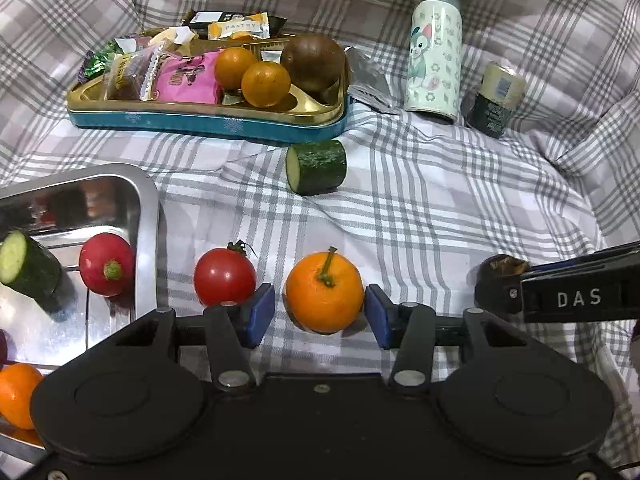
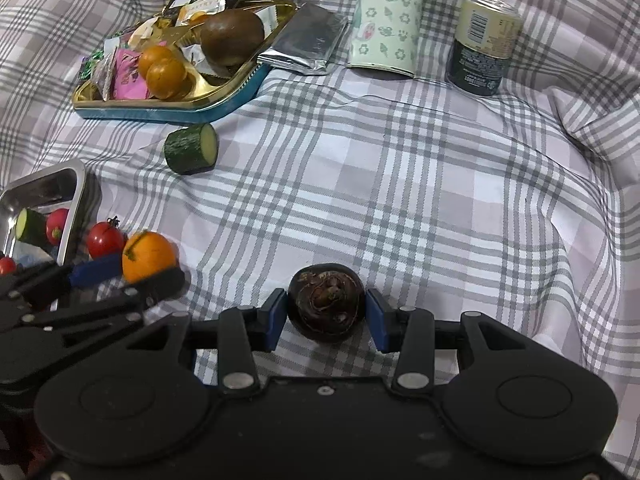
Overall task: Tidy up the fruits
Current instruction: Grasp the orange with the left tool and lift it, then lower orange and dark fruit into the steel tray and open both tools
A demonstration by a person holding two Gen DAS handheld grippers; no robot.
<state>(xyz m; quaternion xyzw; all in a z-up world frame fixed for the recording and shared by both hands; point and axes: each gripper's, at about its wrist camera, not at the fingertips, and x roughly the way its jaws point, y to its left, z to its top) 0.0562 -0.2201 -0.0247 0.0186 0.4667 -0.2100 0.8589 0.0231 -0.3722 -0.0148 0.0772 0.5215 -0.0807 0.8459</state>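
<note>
Left tongs [image 1: 320, 312] spread around orange [image 1: 324, 292], pads apparently just clear. Right tongs [image 2: 326, 320] bracket dark fruit [image 2: 327, 307]; contact uncertain. Steel tray [image 1: 148, 216] at 10 o'clock. Risk: round fruit rolls off plaid cloth [image 1: 440, 220] folds if the 2 pads close off-centre.

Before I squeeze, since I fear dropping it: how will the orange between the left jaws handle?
The orange looks round and smooth, so it may roll on the cloth if nudged. It seems firm; its stem could snag. The left gripper brackets it, apparently with slight gaps.
</note>
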